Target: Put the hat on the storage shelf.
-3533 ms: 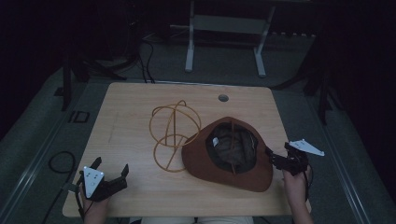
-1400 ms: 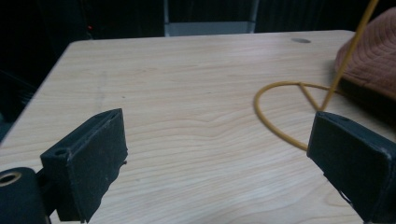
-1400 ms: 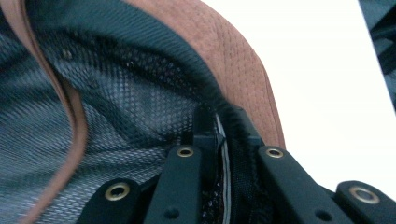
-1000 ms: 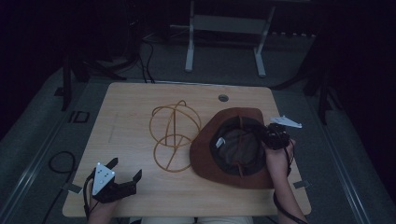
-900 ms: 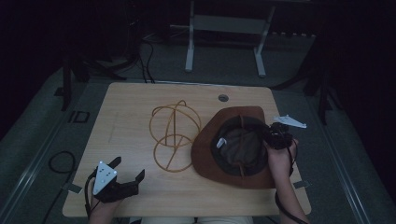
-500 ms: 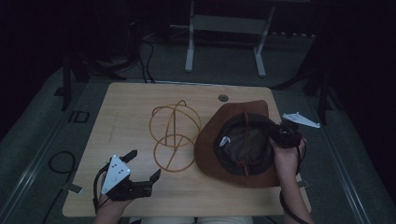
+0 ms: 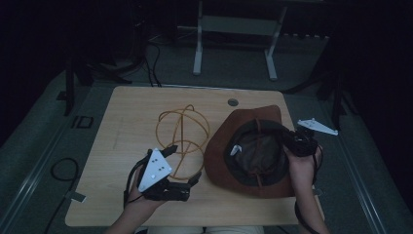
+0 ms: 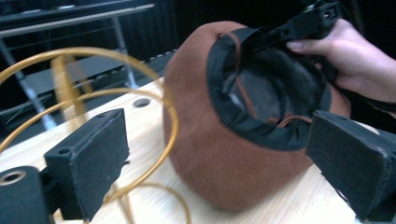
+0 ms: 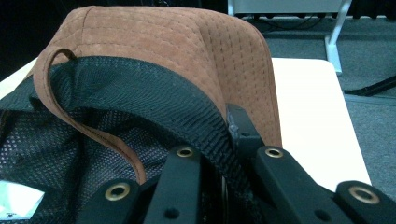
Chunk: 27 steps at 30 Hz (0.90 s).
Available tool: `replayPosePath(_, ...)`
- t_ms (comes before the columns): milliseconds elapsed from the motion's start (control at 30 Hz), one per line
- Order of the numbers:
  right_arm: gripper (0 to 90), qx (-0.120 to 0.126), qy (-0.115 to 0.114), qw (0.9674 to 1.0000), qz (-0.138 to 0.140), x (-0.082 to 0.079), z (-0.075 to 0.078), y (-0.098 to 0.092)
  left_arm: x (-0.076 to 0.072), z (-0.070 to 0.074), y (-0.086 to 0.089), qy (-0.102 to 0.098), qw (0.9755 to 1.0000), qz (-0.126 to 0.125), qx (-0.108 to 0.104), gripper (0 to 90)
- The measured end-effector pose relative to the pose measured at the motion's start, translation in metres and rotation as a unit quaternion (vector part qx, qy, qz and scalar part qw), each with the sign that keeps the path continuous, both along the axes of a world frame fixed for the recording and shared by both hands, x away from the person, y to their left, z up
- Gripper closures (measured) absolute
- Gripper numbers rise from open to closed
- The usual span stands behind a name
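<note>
A brown suede hat [image 7: 229, 156] lies crown down on the wooden table [image 7: 131, 112], its black mesh lining up and its right side raised. My right gripper [image 7: 291, 142] is shut on the hat's right brim; in the right gripper view the jaws [image 9: 229, 161] pinch the black-lined edge of the hat [image 9: 187, 42]. An orange wire stand [image 7: 182, 131] sits left of the hat. My left gripper [image 7: 184, 163] hovers open above the table's front, by the stand. In the left gripper view the open gripper [image 8: 217, 135] faces the hat [image 8: 201, 163], with the wire stand [image 8: 93, 53] at its left.
A round cable hole [image 7: 233, 102] sits near the table's far edge. A white metal frame [image 7: 234, 29] stands on the floor beyond. A black cable loop [image 7: 63, 168] lies on the floor at the left.
My left gripper has risen and moved right, toward the wire stand and hat. The right gripper has lifted the hat's right brim a little, so the hat tilts more.
</note>
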State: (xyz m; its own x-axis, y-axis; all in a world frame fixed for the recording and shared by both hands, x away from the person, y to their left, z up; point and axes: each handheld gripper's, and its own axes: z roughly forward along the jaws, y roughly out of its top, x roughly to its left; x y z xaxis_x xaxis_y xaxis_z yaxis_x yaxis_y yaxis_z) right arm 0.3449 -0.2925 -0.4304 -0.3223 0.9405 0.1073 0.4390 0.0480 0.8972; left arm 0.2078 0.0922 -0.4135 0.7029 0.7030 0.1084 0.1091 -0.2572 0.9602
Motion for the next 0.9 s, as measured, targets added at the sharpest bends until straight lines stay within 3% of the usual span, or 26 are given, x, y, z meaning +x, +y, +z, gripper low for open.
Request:
replayPosePath(233,84.3,-0.003,-0.002,1.0000,0.000,-0.004,-0.001,-0.002,0.019,-0.001,-0.034,0.008,0.9993,-0.022,0.028,7.1)
replayPosePath(400,84.2,0.001,-0.004,1.0000,-0.002,-0.008,0.000,-0.006,0.031,-0.004,-0.052,0.021,0.9985,-0.035,0.036,7.2)
replayPosePath(500,84.3,0.007,-0.005,0.9999,-0.006,-0.012,0.002,-0.011,0.043,-0.009,-0.066,0.045,0.9971,-0.050,0.034,7.3)
replayPosePath(733,84.3,0.009,-0.018,0.9998,-0.005,-0.024,0.009,-0.018,0.063,-0.013,-0.105,0.058,0.9955,-0.050,0.055,7.3)
replayPosePath(900,84.3,0.011,-0.032,0.9994,-0.002,-0.031,0.016,-0.020,0.079,-0.013,-0.128,0.061,0.9952,-0.029,0.070,8.6)
